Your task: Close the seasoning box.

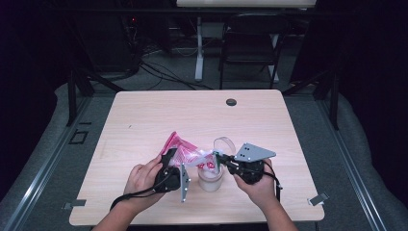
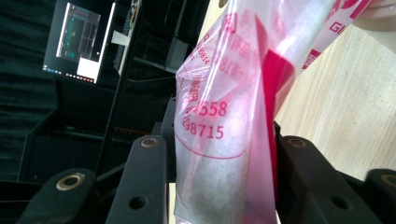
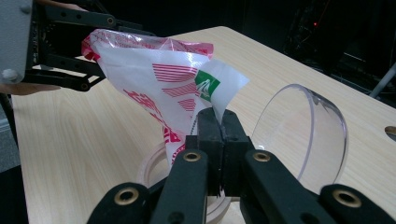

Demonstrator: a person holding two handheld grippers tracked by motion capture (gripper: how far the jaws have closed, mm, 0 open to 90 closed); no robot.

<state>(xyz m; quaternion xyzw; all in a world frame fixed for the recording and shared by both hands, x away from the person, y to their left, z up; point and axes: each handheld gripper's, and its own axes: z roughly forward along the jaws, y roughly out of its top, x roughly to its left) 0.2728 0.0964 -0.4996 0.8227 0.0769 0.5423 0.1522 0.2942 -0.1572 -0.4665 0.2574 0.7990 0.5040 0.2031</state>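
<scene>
Tabletop (image 1: 144,115): pale wood grain, with a small dark round grommet (image 1: 231,102) at the far edge, well beyond the jar.

Plastic bag (image 1: 185,150): white and clear film with red print and a green mark, stretched in the air just above and left of the jar, held at both ends.

Jar (image 1: 210,179): clear, pale contents, upright on the tabletop near the front edge, between the two hands. Hinged clear lid (image 3: 303,135) tipped open behind the jar mouth.

Left hand-held gripper (image 2: 219,186): left of the jar, jaws pressed onto the bag's printed end from both sides.

Right hand-held gripper (image 3: 218,140): right of the jar, jaws pressed together, pinching the bag's white corner directly over the jar mouth.
</scene>
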